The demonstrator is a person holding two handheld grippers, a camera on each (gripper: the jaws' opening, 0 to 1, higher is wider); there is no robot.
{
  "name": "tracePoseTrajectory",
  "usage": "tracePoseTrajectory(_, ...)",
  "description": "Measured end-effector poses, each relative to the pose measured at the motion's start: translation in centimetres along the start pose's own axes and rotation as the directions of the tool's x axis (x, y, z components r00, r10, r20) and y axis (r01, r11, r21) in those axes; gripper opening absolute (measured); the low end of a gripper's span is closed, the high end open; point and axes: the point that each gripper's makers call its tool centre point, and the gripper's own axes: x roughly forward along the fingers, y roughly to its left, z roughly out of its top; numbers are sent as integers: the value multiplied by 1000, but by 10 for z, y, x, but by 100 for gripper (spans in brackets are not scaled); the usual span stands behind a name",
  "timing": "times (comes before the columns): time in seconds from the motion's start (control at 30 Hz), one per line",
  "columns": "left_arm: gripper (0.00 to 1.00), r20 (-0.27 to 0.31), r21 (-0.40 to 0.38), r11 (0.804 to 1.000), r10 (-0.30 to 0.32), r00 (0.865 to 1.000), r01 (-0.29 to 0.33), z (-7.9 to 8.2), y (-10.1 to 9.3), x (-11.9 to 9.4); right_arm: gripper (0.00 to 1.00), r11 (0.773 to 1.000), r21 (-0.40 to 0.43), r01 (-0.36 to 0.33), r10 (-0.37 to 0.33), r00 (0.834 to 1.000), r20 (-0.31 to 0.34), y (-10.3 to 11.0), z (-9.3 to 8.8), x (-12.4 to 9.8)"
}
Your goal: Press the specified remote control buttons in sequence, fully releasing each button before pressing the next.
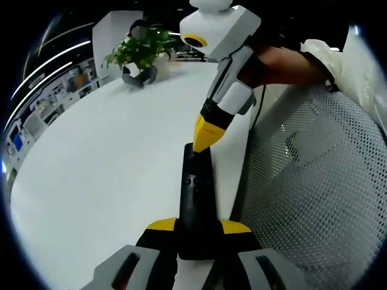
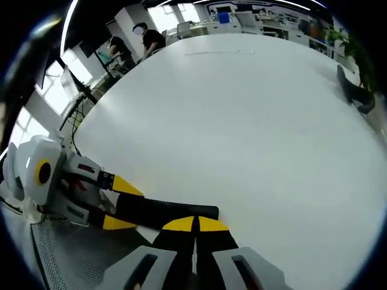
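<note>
In the left gripper view, the left tool (image 1: 198, 228) is rising from the bottom centre of the frame, its 2 yellow-tipped jaws clenching the near end of the black remote (image 1: 196, 199). The remote is running from there up toward the middle of the frame, lying over the white counter (image 1: 103, 163) close to its right edge. The right tool (image 1: 204, 140) is coming down from the top centre, its yellow jaws pressed together and their tip touching the far end of the remote. A hand (image 1: 284, 60) is gripping that tool at the upper right. A grey mesh chair (image 1: 314, 193) is filling the right side, and a potted plant (image 1: 140, 51) is sitting at the upper left.

In the right gripper view, the right tool (image 2: 195, 225) is showing at the bottom centre with its jaws closed against each other, grasping nothing, their tips resting on the remote (image 2: 166, 211). The remote is lying across the lower left of the frame. The left tool (image 2: 124, 204) is entering from the left, its 2 jaws holding the remote's left end. 2 people (image 2: 136, 42) are sitting at the upper left, beyond the counter (image 2: 242, 121).
</note>
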Motion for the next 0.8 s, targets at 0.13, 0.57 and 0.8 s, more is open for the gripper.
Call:
tracePoseTrajectory(0.13,24,0,1,1000,0,1000,0,0,0,0,0,1000,-15,5,-5,1000,1,0,0,0)
tracePoseTrajectory(0.57,24,4,-1,1000,0,1000,0,0,0,1,0,997,-75,19,-19,1000,0,0,0,1)
tracePoseTrajectory(0.8,24,5,2,1000,1,1000,-1,0,0,1,0,997,-71,16,-16,1000,1,-1,0,1)
